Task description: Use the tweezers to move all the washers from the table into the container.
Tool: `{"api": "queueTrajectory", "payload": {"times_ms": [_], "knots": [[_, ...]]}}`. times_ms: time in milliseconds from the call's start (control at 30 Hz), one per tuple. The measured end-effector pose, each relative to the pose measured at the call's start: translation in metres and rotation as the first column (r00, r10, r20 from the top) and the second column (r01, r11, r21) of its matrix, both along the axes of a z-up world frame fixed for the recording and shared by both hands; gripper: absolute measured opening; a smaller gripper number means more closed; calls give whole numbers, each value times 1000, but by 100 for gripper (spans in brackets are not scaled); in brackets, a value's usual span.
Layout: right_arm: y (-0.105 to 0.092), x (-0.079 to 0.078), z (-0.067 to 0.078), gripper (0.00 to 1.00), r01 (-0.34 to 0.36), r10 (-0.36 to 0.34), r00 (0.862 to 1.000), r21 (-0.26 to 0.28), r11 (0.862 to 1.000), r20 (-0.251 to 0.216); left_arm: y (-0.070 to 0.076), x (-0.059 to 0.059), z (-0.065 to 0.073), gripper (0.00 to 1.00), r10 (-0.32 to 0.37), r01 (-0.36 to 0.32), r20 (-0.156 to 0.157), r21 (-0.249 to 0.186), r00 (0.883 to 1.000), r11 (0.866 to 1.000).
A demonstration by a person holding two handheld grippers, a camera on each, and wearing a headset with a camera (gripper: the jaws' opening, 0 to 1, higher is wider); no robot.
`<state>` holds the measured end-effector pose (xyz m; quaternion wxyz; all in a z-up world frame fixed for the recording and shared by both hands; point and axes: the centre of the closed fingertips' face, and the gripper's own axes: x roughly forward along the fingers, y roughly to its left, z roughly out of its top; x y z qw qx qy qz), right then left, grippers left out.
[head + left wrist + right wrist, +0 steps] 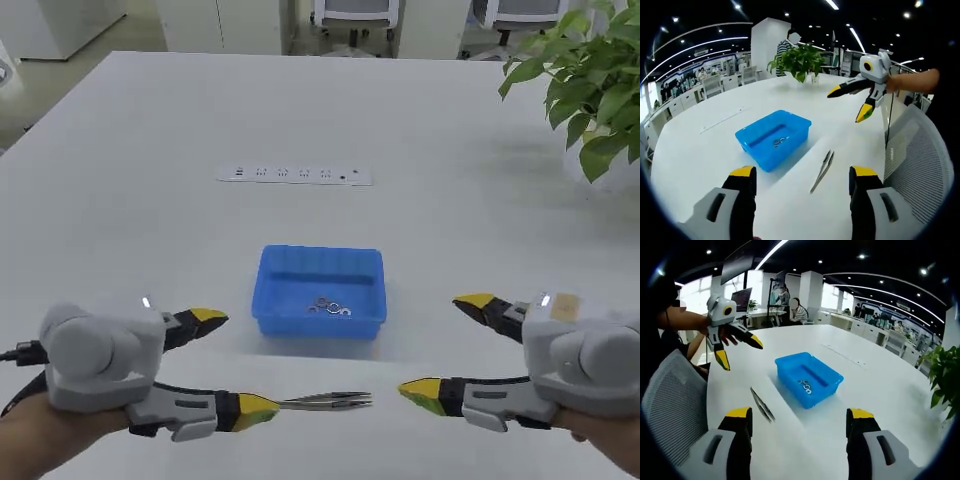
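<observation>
A blue container (320, 291) sits mid-table with several metal washers (331, 307) lying inside it; the same container (773, 137) and washers (806, 386) show in both gripper views. Metal tweezers (325, 401) lie flat on the table in front of it, also seen in the left gripper view (822, 170) and right gripper view (762, 404). My left gripper (232, 365) hovers open to the left of the tweezers, holding nothing. My right gripper (440, 345) hovers open to their right, also holding nothing. No washers lie on the bare table.
A white power strip (294, 175) lies beyond the container. A potted plant (590, 85) stands at the far right of the white table (450, 200). A mesh chair back (920, 160) is near the table's front edge. People stand in the office background.
</observation>
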<state>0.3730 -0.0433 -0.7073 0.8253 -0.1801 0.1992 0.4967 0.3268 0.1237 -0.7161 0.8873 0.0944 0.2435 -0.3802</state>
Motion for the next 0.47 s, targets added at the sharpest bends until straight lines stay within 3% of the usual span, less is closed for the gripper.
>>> {"api": "queueTrajectory", "payload": {"times_ms": [233, 333, 467], "knots": [[0, -5, 1, 94, 8, -8, 1000, 20, 1000, -1, -1, 3, 11, 99, 22, -23, 71, 15, 997, 1000], [-1, -6, 2, 100, 8, -8, 1000, 20, 1000, -1, -2, 2, 15, 99, 19, -20, 70, 17, 997, 1000], [-1, -12, -2, 100, -13, 13, 1000, -7, 1000, -9, -3, 0, 14, 99, -7, 5, 60, 38, 998, 999]]}}
